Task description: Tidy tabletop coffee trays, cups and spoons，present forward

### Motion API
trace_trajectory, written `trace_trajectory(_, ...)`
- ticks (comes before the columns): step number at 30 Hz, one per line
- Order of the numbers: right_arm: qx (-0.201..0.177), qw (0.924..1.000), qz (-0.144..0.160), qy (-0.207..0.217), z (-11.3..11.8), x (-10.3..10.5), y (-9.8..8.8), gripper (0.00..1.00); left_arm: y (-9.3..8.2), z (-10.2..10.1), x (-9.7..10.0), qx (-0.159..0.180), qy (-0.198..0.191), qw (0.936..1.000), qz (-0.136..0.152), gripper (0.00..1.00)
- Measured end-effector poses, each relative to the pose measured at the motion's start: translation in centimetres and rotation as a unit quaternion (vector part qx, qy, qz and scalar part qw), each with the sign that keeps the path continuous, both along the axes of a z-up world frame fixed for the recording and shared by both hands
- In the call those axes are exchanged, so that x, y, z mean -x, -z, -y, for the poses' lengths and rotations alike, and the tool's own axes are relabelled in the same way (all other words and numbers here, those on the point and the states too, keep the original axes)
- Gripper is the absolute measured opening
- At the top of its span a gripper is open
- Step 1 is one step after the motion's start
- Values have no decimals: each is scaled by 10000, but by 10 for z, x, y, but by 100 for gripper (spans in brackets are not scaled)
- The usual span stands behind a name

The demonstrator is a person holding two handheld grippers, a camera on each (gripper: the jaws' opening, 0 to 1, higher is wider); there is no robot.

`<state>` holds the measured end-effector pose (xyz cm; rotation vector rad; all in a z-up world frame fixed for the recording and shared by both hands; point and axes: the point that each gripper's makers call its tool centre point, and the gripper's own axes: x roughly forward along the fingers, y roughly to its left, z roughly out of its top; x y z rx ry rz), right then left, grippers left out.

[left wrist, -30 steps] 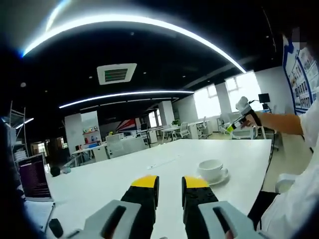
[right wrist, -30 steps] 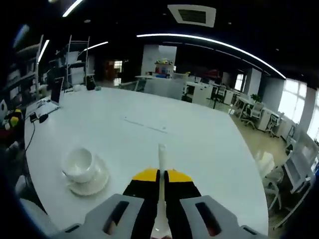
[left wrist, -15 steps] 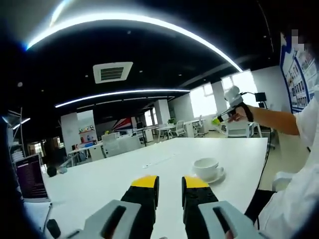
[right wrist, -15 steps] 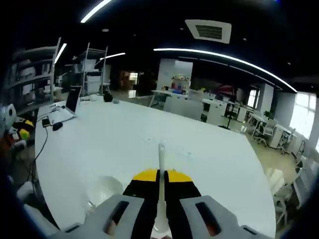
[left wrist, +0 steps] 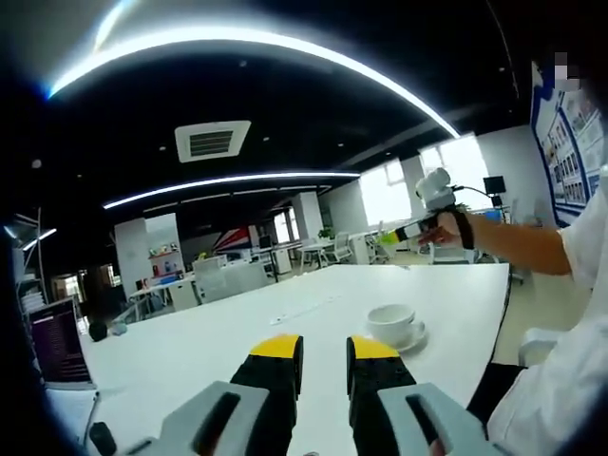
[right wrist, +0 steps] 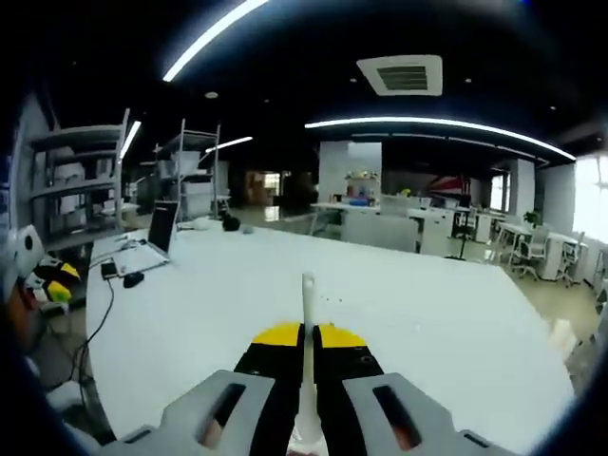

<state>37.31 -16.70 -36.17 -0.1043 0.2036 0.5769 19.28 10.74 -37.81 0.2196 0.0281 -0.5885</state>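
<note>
A white cup (left wrist: 389,320) stands on its saucer (left wrist: 414,340) on the white table (left wrist: 237,332), a little ahead and to the right of my left gripper (left wrist: 325,366). That gripper's yellow-tipped jaws stand a small gap apart with nothing between them. A person's hand holds my right gripper (left wrist: 429,201) high in the air above the table's right side. In the right gripper view, my right gripper (right wrist: 306,348) is shut on a slim white spoon (right wrist: 307,302), whose handle pokes straight out past the jaw tips over the table (right wrist: 399,313).
An open laptop (right wrist: 157,231) and a dark mouse (right wrist: 132,278) with a cable lie at the table's far left end; the laptop (left wrist: 57,344) also appears in the left gripper view. Desks, chairs and shelving stand beyond the table. A person's white sleeve (left wrist: 560,389) is at the right.
The right gripper has risen and tilted up with the spoon, so the cup and saucer slid out of its view. In the left gripper view it drifted leftwards. The left gripper barely moved.
</note>
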Motion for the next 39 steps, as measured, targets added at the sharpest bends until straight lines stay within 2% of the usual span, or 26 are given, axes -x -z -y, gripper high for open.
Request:
trace_trajectory(6, -169, 9998, -58, -99, -20, 2, 22, 5, 1, -4, 2, 21, -45, 10000, -14, 20)
trace_trajectory(15, -383, 9990, -140, -166, -40, 0, 46, 5, 4, -5, 5, -22, -36, 10000, -63, 20)
trace_trajectory(27, -280, 9989, -347, -153, -49, -1, 91, 5, 8, -4, 4, -18, -40, 9999, -108, 20)
trace_trajectory(39, -1, 9989, -384, -257, -57, 11, 112, 5, 12, -4, 4, 28, -64, 9999, -146, 20)
